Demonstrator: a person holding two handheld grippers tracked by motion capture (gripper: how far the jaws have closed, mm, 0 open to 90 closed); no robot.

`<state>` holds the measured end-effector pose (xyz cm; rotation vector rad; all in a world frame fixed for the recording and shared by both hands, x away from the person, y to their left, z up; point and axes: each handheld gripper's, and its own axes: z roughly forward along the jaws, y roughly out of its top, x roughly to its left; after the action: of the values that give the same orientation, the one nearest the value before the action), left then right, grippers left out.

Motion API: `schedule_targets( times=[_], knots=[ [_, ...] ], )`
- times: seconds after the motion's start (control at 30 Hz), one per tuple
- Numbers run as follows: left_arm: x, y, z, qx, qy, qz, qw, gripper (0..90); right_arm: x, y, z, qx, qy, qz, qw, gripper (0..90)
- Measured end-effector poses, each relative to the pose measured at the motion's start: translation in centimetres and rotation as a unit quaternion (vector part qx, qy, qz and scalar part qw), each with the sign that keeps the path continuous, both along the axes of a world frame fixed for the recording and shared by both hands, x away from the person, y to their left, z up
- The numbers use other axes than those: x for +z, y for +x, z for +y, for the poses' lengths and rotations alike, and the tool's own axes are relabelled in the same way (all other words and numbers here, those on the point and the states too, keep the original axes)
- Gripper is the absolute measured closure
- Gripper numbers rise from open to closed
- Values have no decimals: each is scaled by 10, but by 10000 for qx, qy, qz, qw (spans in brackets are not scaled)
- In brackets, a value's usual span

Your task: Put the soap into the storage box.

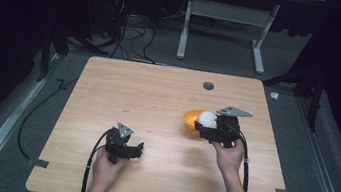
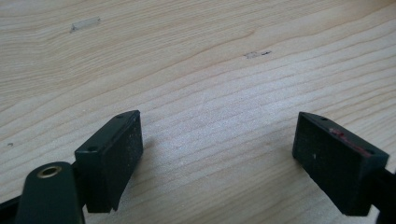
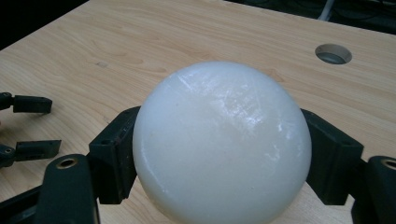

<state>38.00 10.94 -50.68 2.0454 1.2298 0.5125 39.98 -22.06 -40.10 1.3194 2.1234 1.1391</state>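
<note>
**White ball gripped beside the orange bowl**

The right gripper (image 1: 206,125) has its 2 jaws pressed against opposite flanks of the white ball (image 3: 222,140), partly closed to the ball's width, so the smooth round thing cannot roll free. In the high view the ball sits right at the near rim of the orange bowl (image 1: 190,120), on the right half of the wooden table (image 1: 158,94); whether it is over the rim or just beside it is unclear. The left gripper (image 2: 217,154) rests low over bare wood, jaws wide apart and holding nothing, probably parked out of the way, since the ball needs only 1 tool
</note>
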Motion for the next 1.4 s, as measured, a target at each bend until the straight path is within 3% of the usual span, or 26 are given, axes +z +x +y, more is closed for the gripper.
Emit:
schedule_targets(
  times=[0.63,1.4],
  knots=[
    [0,0,0,-1,1,0,10000,165,-11,18,0,-53,26,217,9997,245],
    [0,0,0,0,-2,0,10000,165,-13,48,10,-114,-208,424,9988,245]
  ],
)
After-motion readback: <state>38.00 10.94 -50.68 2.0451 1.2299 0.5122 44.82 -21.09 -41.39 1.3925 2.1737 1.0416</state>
